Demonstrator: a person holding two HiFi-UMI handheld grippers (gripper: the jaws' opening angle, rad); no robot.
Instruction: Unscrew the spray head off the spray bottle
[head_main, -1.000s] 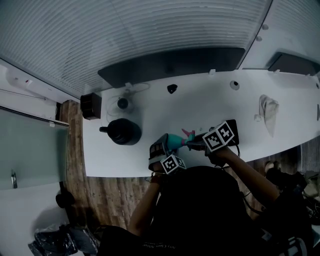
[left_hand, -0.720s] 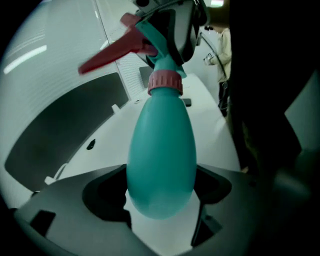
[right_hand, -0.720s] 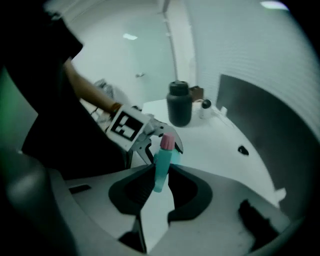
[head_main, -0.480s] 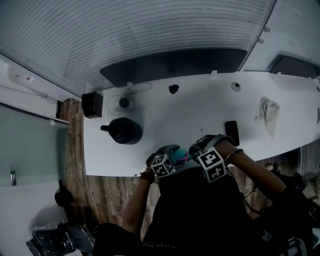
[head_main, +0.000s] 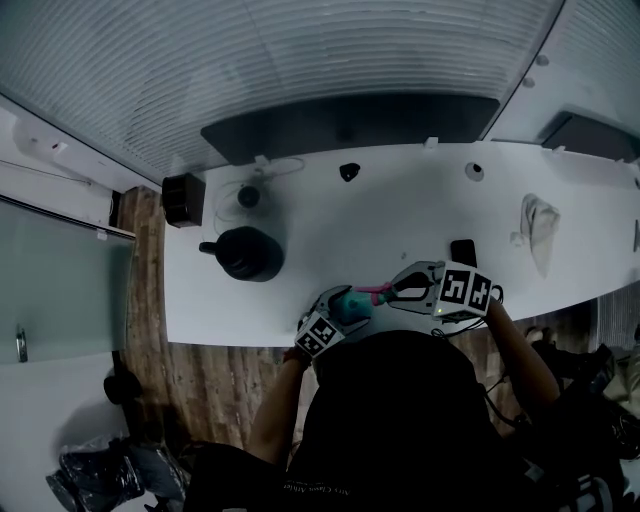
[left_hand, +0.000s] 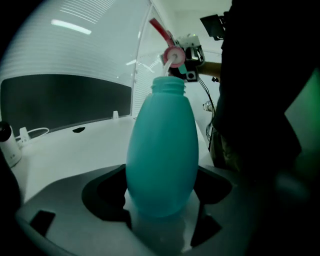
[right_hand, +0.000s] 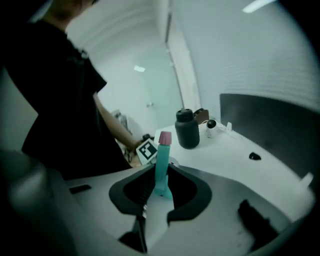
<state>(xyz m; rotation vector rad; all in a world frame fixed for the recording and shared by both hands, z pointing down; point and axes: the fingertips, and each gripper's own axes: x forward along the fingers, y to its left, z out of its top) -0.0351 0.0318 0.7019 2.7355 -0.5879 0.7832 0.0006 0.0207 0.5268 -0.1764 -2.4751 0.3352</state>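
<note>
dim teal cast, fisheye edges, blurred foreground

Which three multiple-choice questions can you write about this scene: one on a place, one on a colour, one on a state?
1. Where does the black jug stand?
A) on the left part of the white table
B) on the wooden floor
C) on a chair

2. What colour is the body of the spray bottle?
A) red
B) teal
C) black

3. In what state is the bottle's neck?
A) bare, with the spray head lifted above it
B) closed by a screwed-on head
C) wrapped in cloth

Answers:
1 A: the head view shows the jug on the table, near its left end.
2 B: the left gripper view shows a teal body.
3 A: the neck's threads show, and the head is above them.
</note>
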